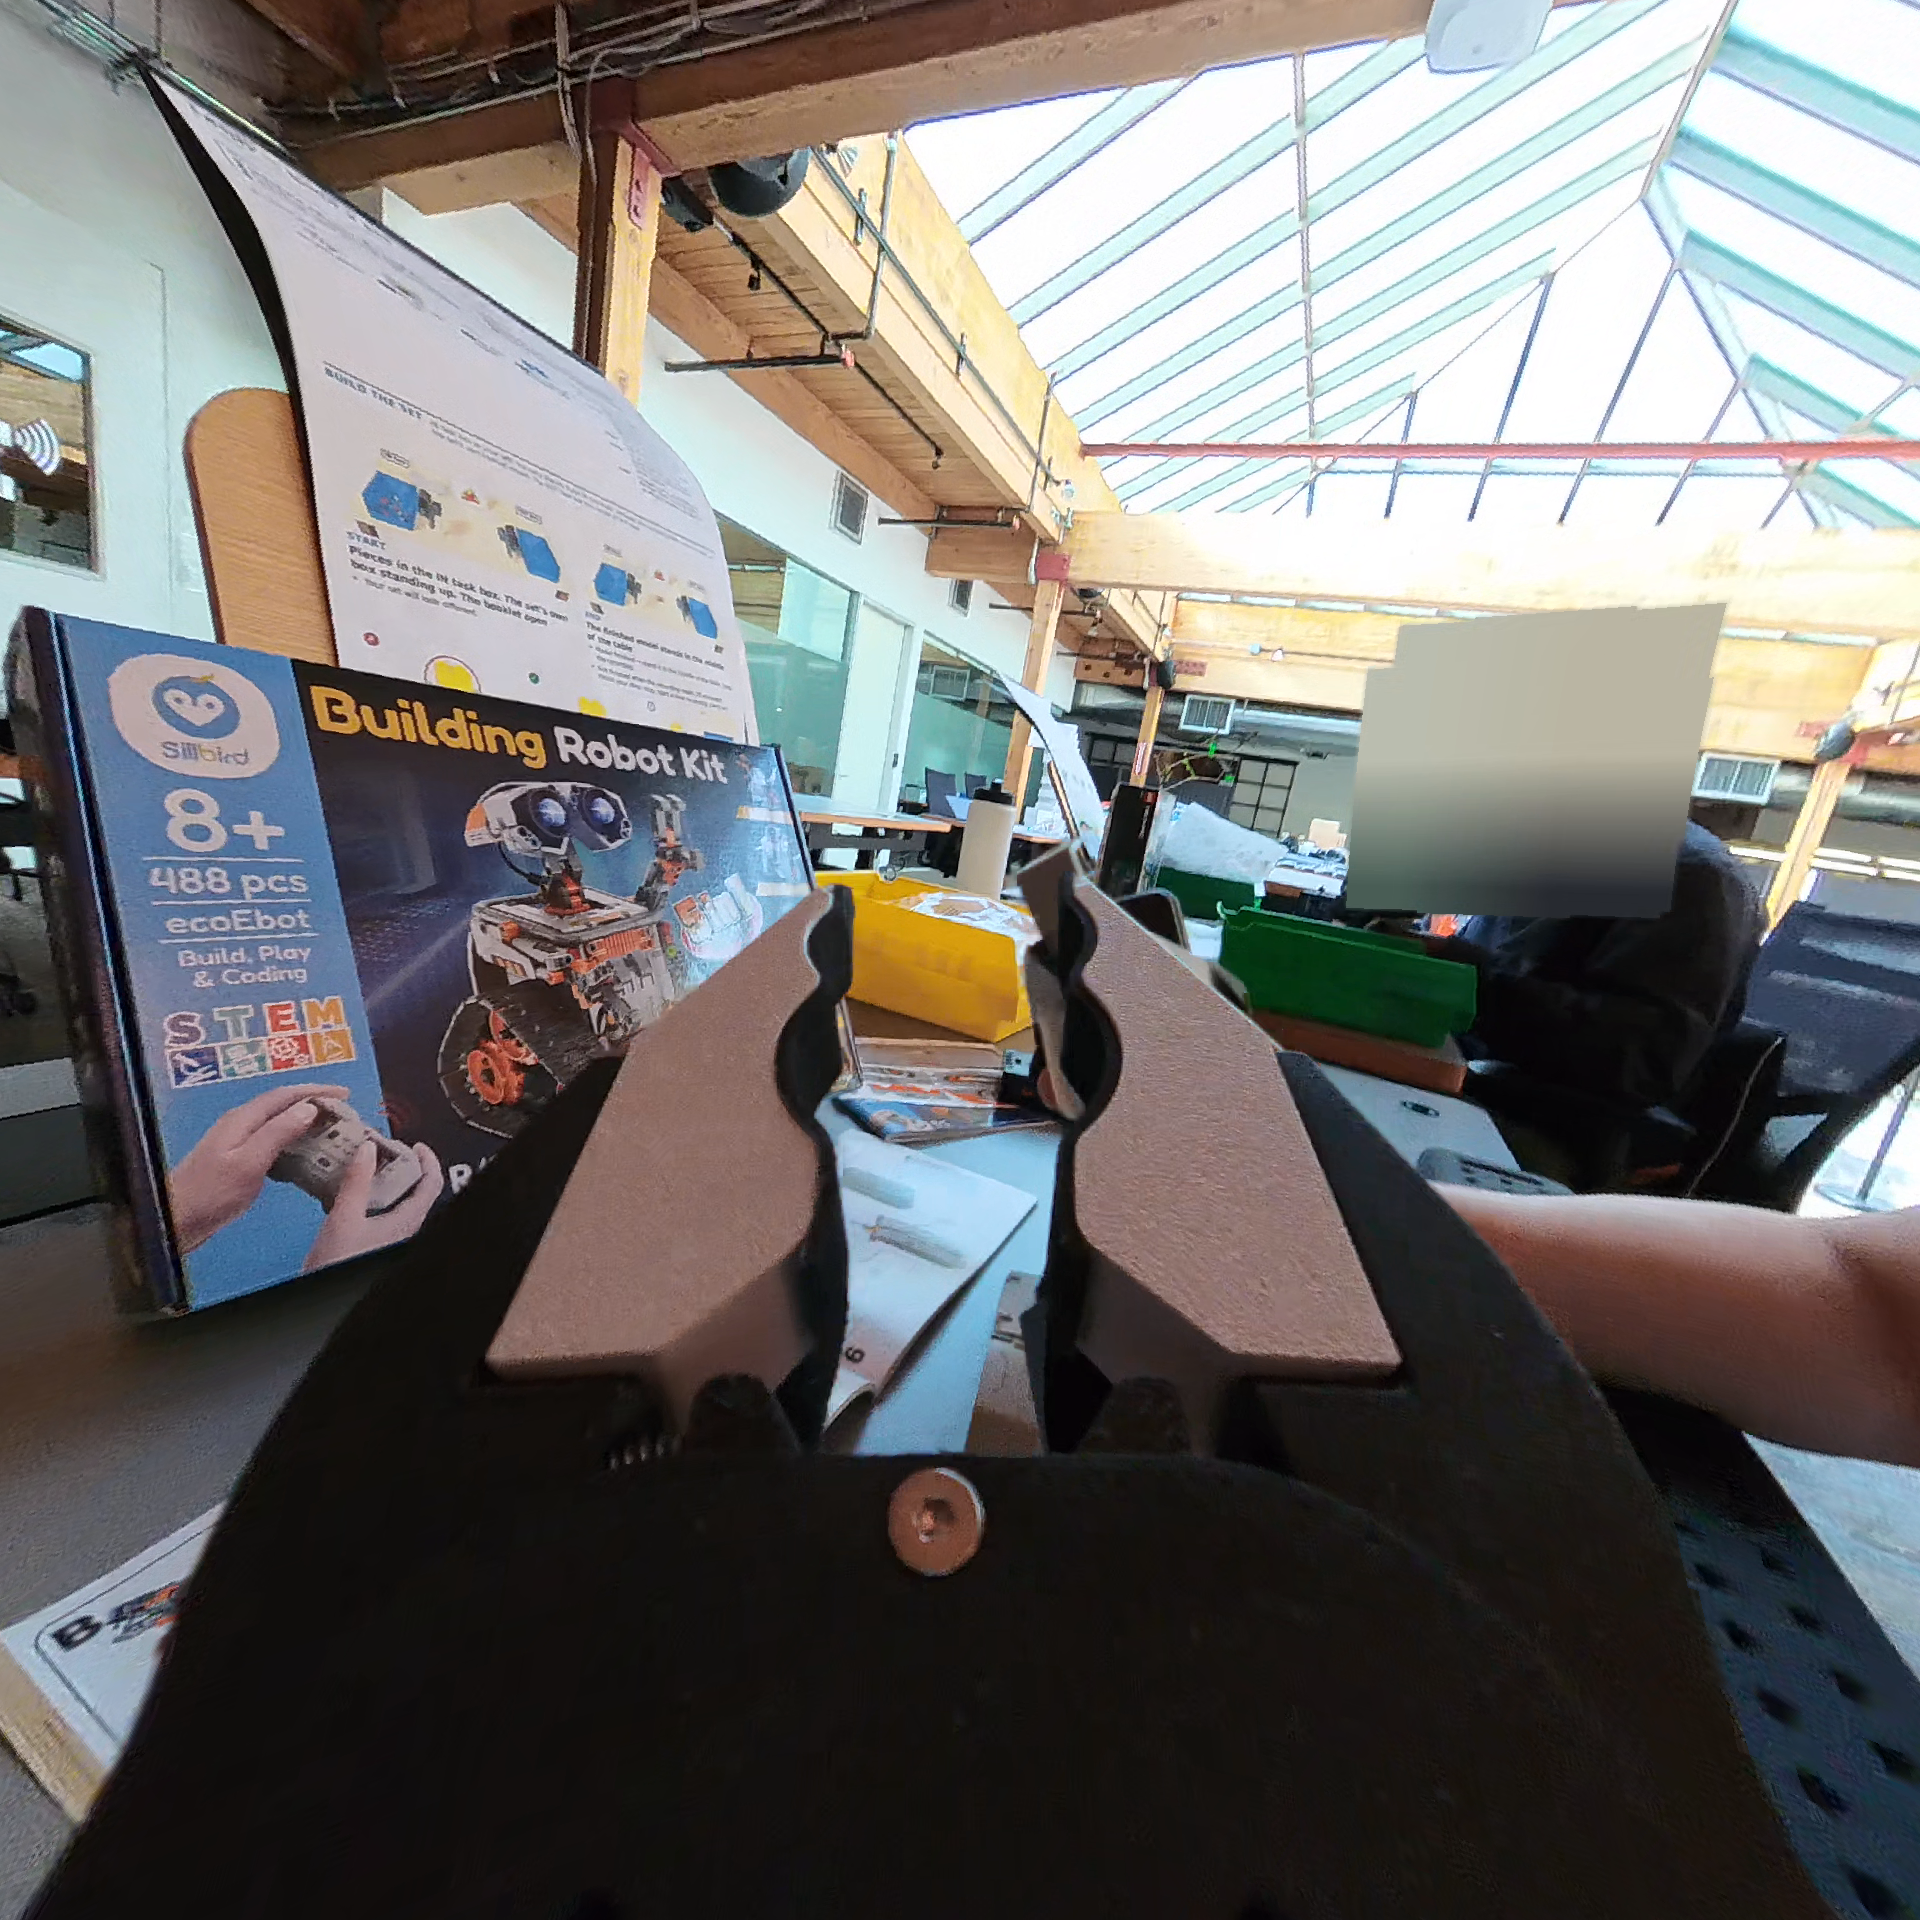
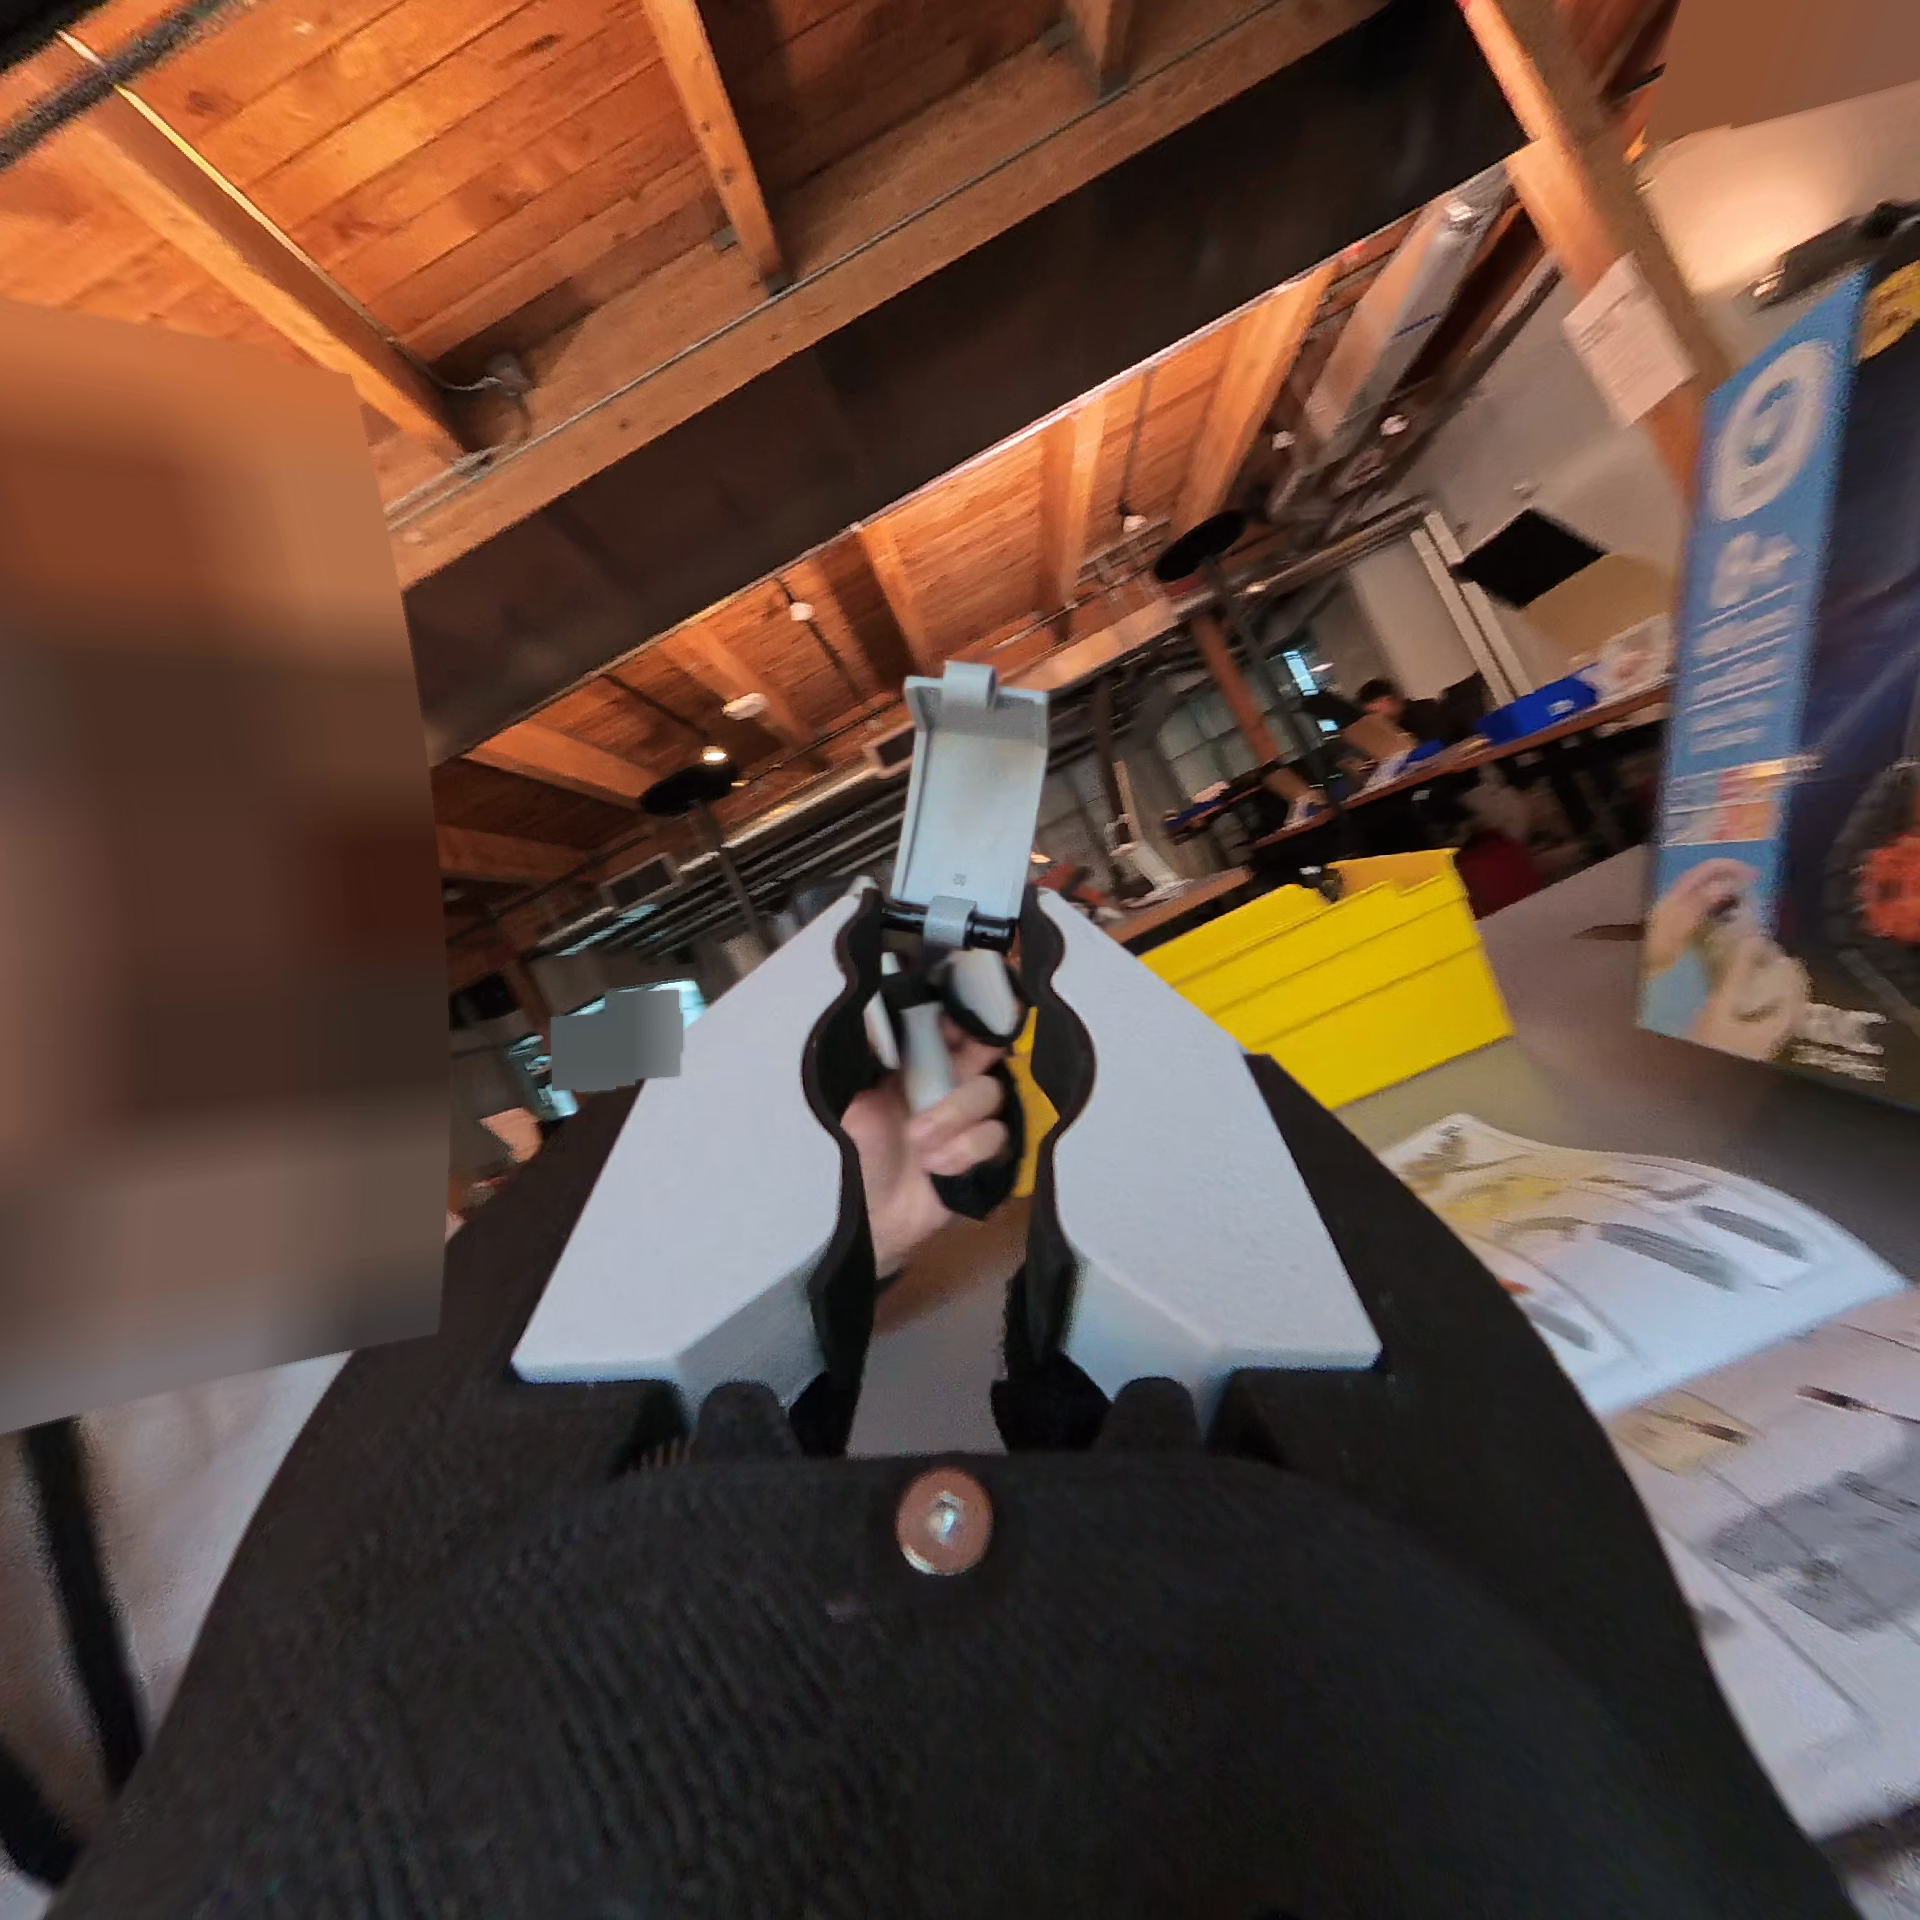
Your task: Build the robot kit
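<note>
My right gripper (image 2: pixel 951 920) has white fingers and is raised off the table. It is shut on a grey brick assembly (image 2: pixel 971 800), a flat grey panel hinged on a short black axle that spans the fingertips. Behind the fingers a hand (image 2: pixel 925 1143) holds a pale grey rod. My left gripper (image 1: pixel 940 904) has tan fingers and is open above the grey table (image 1: pixel 125 1382). A thin grey strip (image 1: pixel 1047 894) lies against the pad of its right finger; I cannot tell what it is. An open instruction booklet (image 1: pixel 925 1236) lies just beyond the left gripper.
A blue robot kit box (image 1: pixel 416 935) stands upright at the left; in the right wrist view it (image 2: pixel 1787 675) is at the right. A yellow bin (image 1: pixel 935 966) (image 2: pixel 1340 977) and a green bin (image 1: pixel 1351 966) sit farther back. A forearm (image 1: pixel 1714 1309) crosses at the right. A printed sheet (image 1: pixel 499 499) stands behind the box. About 15 centimeters separates my left fingertips from my right.
</note>
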A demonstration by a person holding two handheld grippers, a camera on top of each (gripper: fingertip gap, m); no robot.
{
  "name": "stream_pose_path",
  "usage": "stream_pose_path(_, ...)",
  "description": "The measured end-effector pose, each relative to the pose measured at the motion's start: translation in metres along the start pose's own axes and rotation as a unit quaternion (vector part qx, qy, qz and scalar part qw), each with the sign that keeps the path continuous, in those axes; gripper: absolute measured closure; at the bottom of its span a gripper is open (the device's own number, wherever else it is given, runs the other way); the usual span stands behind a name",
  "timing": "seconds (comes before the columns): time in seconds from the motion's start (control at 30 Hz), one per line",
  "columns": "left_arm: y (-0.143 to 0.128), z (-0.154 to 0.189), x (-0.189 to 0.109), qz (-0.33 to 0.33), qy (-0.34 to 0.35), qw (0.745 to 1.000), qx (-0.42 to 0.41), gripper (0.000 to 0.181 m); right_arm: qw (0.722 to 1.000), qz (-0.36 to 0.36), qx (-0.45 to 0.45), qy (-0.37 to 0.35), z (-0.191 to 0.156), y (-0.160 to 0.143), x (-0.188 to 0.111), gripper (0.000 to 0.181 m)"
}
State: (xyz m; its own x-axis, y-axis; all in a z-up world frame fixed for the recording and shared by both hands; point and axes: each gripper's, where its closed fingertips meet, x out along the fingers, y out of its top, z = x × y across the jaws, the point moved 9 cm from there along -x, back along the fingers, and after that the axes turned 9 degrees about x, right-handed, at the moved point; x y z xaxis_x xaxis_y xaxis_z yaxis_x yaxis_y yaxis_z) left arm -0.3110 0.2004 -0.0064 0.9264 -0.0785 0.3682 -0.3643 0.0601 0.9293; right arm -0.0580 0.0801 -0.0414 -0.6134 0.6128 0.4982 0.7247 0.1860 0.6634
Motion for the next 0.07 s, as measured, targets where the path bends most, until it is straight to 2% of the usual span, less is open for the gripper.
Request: stream_pose_path(0.07, -0.0047, -0.001, 0.0031, -0.016, -0.019, 1.0, -0.015, 0.144, 0.998, -0.006, 0.032, 0.055, -0.0074, -0.0051, 0.0064, 0.157)
